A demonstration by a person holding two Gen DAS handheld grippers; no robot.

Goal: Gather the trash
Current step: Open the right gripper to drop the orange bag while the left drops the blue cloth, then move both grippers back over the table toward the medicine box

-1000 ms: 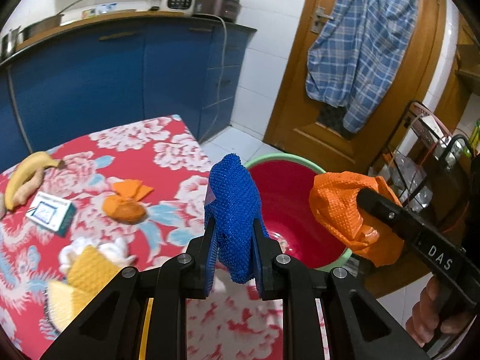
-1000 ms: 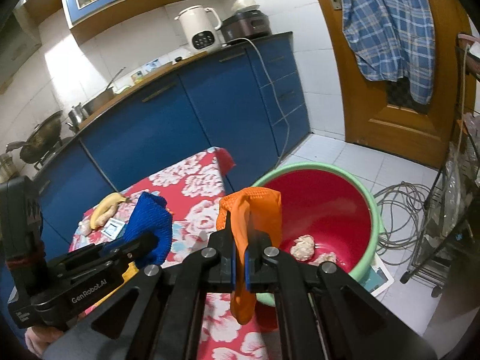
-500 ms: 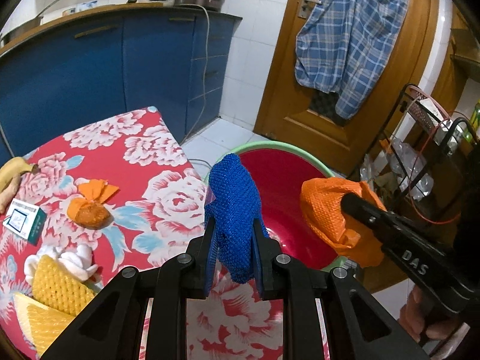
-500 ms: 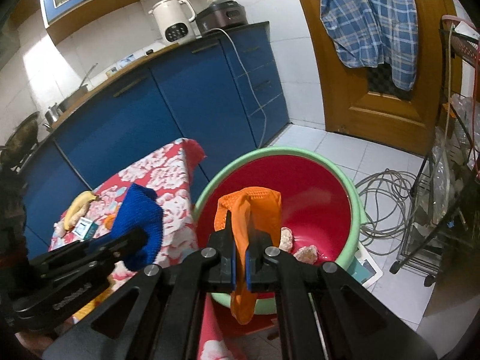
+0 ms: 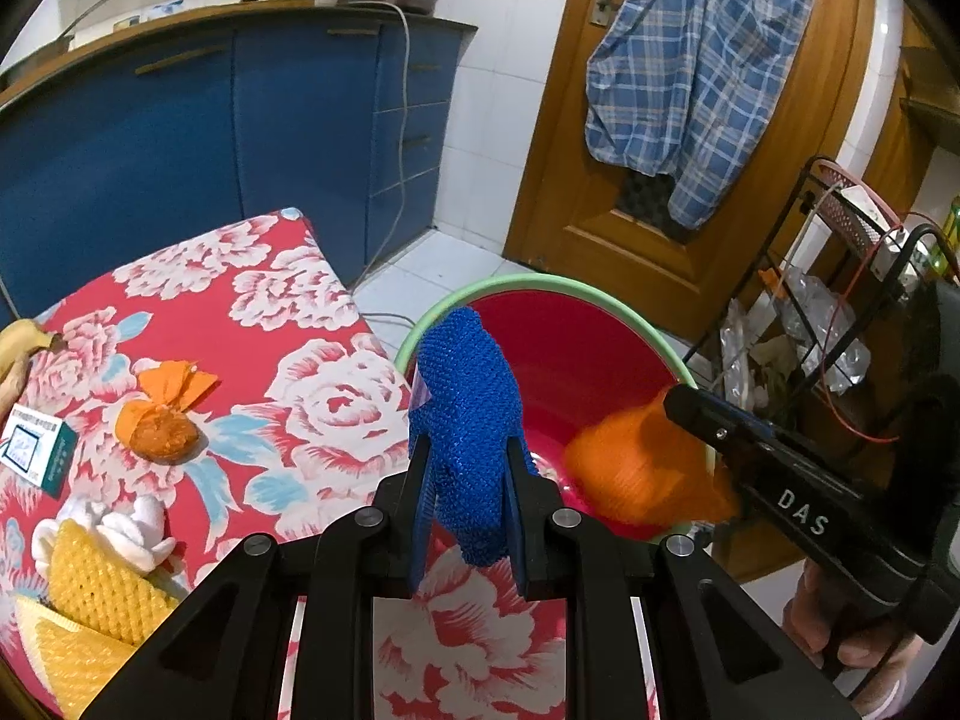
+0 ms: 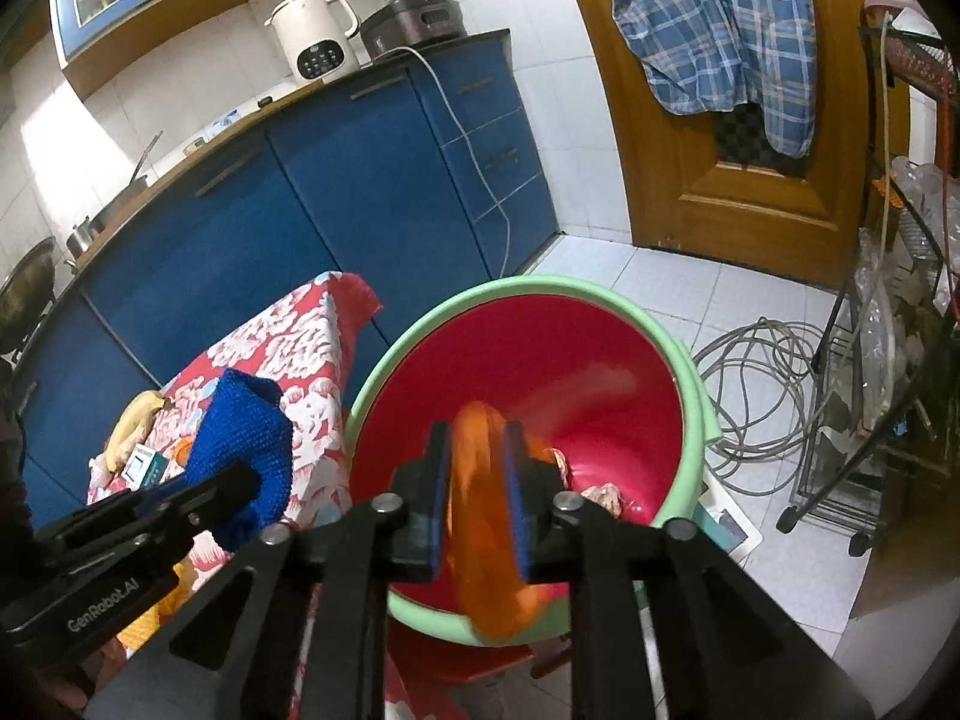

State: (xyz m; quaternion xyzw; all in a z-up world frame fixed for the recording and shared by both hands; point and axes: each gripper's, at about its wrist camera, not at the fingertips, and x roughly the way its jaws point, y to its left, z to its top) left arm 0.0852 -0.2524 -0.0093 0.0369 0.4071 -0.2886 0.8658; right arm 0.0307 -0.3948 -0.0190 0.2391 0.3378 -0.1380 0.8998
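Observation:
My left gripper is shut on a blue foam net and holds it at the table's edge beside the red basin with a green rim. My right gripper has its jaws parted over the basin, and a blurred orange foam net hangs between them. The orange net also shows in the left wrist view. Crumpled scraps lie in the basin's bottom.
On the floral tablecloth lie an orange wrapper, a small box, yellow foam nets, white tissue and a banana. Blue cabinets stand behind. A wire rack and cable coil are at right.
Both grippers moved toward the basin. The right jaws have parted and the orange net is blurred, slipping down between them. The left still grips the blue net.

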